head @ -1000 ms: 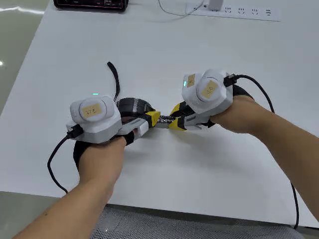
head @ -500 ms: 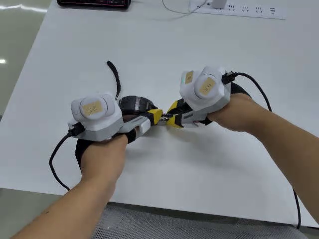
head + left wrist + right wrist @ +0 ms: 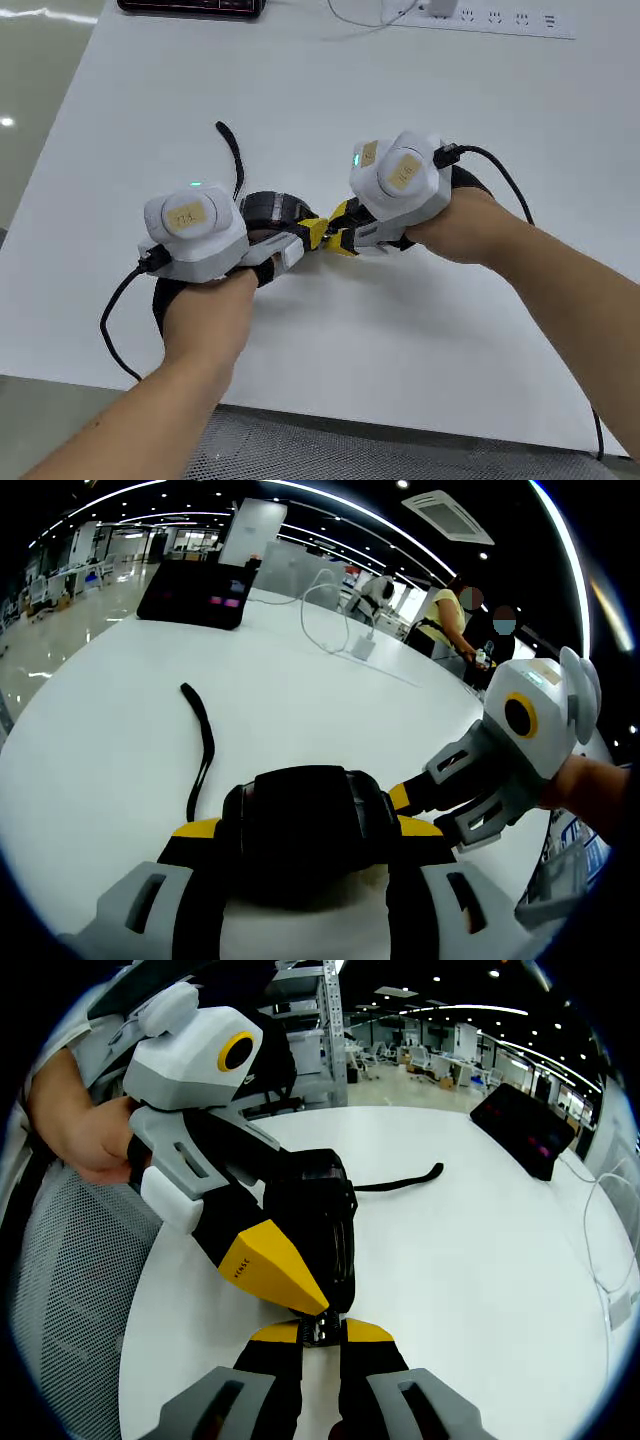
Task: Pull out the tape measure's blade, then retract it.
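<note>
The left hand-held gripper (image 3: pixel 300 830) clamps the rounded black tape measure (image 3: pixel 318 1210) on the smooth white tabletop (image 3: pixel 400 90). The right hand-held gripper (image 3: pixel 322 1338), jaws narrow, pinches the metal blade tip (image 3: pixel 321 1328) just beside the case.

Blade nearly all back in as the right gripper closes on the case.
In the head view the right gripper (image 3: pixel 338 238) has moved toward 9 o'clock. A second ago a clear gap lay between it and the tape measure (image 3: pixel 272 210); now it is just beside it, its yellow tips almost against the yellow tip of the left gripper (image 3: pixel 296 236). The stretch of blade (image 3: pixel 322 1331) that bridged the two grippers has shrunk step by step to a short metallic stub. The right gripper view shows that stub pinched between the closed jaws, right at the case's mouth.
</note>
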`<action>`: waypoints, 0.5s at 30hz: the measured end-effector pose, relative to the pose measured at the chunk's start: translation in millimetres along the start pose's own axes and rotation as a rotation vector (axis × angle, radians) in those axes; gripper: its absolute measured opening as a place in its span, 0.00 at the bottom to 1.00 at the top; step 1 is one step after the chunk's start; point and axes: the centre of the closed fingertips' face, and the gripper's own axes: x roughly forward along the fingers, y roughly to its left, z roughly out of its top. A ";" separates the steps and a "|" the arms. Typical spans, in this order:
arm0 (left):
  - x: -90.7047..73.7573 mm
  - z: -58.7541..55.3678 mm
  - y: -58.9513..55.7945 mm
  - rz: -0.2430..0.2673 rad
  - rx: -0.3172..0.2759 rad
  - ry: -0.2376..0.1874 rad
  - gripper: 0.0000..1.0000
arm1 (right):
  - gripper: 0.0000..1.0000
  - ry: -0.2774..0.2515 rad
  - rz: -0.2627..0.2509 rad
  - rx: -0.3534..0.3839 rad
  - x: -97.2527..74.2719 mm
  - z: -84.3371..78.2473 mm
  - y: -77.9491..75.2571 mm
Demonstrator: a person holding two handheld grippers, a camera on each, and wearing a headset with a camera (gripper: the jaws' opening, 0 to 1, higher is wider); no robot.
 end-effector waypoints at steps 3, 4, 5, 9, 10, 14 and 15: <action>-0.1 0.0 0.0 -0.001 0.001 -0.001 0.61 | 0.09 -0.005 0.002 -0.001 1.7 1.4 0.3; -0.2 0.1 -0.1 -0.001 0.002 -0.003 0.61 | 0.09 -0.007 0.003 0.000 2.0 1.5 0.3; -0.3 0.2 -0.1 -0.002 0.002 -0.004 0.61 | 0.09 -0.009 0.003 0.002 2.1 1.8 0.4; -0.1 0.2 0.0 -0.001 0.003 -0.005 0.61 | 0.09 -0.012 0.002 -0.001 3.3 2.6 0.4; -0.1 0.1 0.0 -0.001 0.006 -0.004 0.61 | 0.09 -0.009 0.003 -0.004 3.5 2.3 0.5; -0.1 0.2 -0.3 -0.001 0.007 -0.006 0.61 | 0.09 -0.012 0.003 -0.007 3.9 2.1 0.2; -0.1 0.2 -0.3 -0.001 0.008 -0.006 0.61 | 0.09 -0.012 0.002 -0.009 3.9 2.2 0.6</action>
